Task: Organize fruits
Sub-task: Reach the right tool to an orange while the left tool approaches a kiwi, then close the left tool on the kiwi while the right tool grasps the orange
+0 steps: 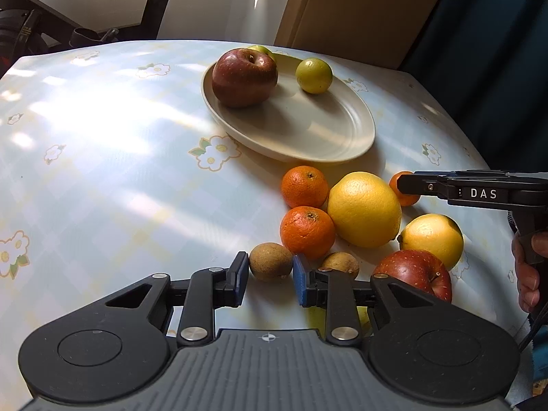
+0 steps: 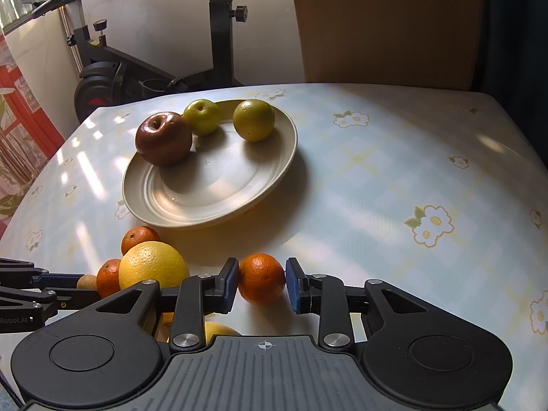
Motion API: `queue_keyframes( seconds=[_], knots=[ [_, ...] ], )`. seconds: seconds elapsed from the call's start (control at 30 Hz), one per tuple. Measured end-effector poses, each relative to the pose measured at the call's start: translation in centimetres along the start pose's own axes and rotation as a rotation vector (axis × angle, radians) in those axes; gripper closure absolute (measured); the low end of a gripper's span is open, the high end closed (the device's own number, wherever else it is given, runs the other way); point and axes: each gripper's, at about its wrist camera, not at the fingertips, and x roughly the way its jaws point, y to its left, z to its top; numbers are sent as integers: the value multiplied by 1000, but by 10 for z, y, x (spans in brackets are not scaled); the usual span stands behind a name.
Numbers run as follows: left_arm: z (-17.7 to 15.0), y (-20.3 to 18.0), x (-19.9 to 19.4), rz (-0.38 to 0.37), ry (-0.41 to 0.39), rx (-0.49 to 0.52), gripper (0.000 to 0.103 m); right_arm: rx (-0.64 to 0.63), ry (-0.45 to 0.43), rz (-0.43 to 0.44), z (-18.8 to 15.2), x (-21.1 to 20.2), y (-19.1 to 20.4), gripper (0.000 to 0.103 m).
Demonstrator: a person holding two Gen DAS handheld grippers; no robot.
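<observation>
A beige plate (image 1: 308,137) (image 2: 205,202) holds a red apple (image 1: 244,77) (image 2: 163,138) and two green citrus fruits (image 1: 314,75) (image 2: 253,119). On the cloth near me lie small oranges (image 1: 304,186), a big yellow citrus (image 1: 364,209), a second yellow one (image 1: 432,236), a second red apple (image 1: 416,272) and brown fruits. My left gripper (image 1: 270,279) is open, its pads on either side of a brown fruit (image 1: 270,261). My right gripper (image 2: 262,286) is open around a small orange (image 2: 262,278), both pads close to it.
The table wears a pale checked cloth with flower prints (image 2: 394,178). An exercise bike (image 2: 154,68) stands behind the far left edge. A brown panel (image 2: 376,24) stands behind the table. The right gripper's body (image 1: 479,191) reaches in over the fruit group.
</observation>
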Motion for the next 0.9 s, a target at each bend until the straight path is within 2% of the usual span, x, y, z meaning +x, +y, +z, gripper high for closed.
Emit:
queue_keyframes(
  seconds=[0.27, 0.6, 0.9],
  knots=[
    [-4, 2, -12, 36, -48, 0, 74, 17, 11, 18, -3, 4, 0, 72],
    [-2, -2, -21, 42, -91, 5, 73, 24, 16, 43, -5, 2, -1, 76],
    [9, -4, -32, 55, -124, 42, 73, 50, -41, 43, 5, -14, -12, 76]
  ],
)
